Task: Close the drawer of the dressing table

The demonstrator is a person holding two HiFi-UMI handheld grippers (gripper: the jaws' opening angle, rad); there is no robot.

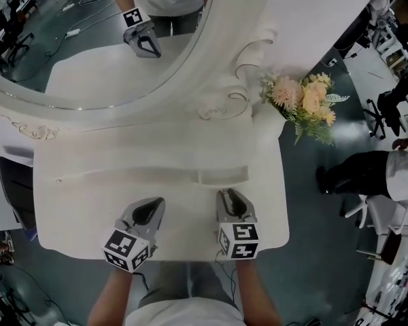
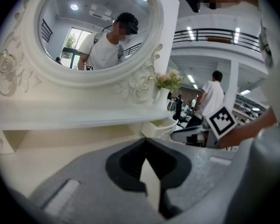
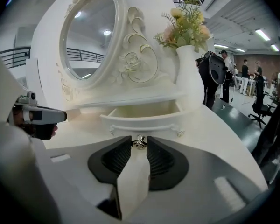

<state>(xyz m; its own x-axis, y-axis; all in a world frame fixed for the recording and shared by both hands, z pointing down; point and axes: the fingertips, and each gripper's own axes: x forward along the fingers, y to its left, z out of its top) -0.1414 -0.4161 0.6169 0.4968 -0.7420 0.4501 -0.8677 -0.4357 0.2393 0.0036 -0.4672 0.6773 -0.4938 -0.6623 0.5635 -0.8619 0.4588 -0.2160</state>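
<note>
Right gripper [image 3: 139,148] jaws apparently pinching drawer knob [image 3: 139,143].

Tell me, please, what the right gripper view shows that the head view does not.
Only the right gripper view shows the drawer knob pinched by the right hand-held gripper, and the open drawer's inside. Only the head view shows a hand-held gripper's reflection in the mirror. Both show the mirror, flowers and tabletop.

White dressing table [image 1: 88,202]: flower vase [image 1: 266,124] back right, beside mirror [image 1: 88,46]; drawer [image 1: 221,176] open.
</note>
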